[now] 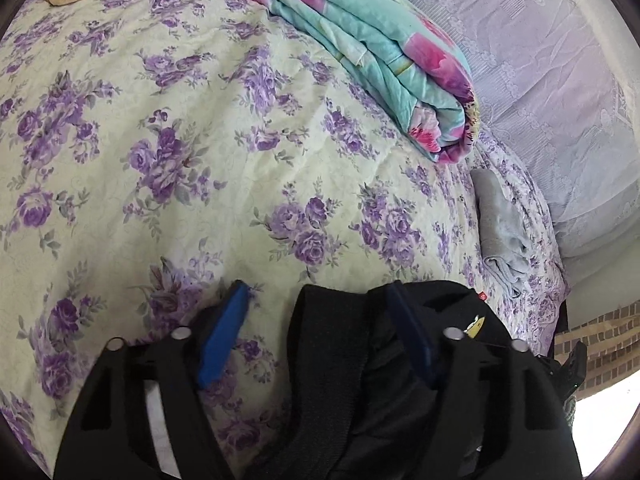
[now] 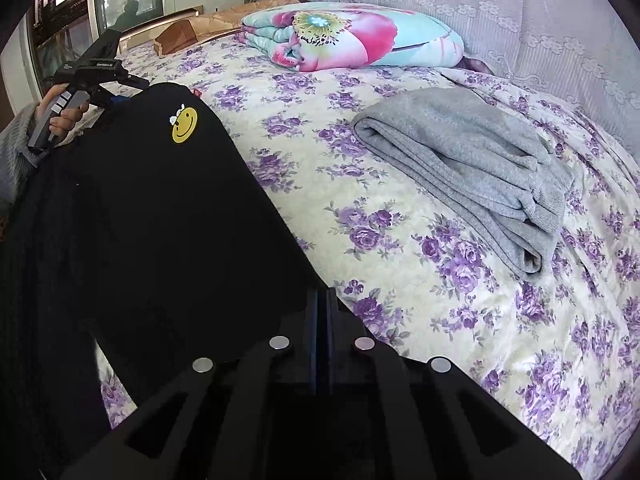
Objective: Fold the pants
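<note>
Pants hang gathered — right gripper pressed together on one edge, left gripper spread around another. Next, I think: left must pinch before spreading on the bed.

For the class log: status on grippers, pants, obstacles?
Right gripper shut on black pants. Left gripper open around waistband. Grey garment lies beside.

I count one pair of black pants, one grey folded garment and one folded floral quilt on the bedspread. Two grippers: left gripper, right gripper
</note>
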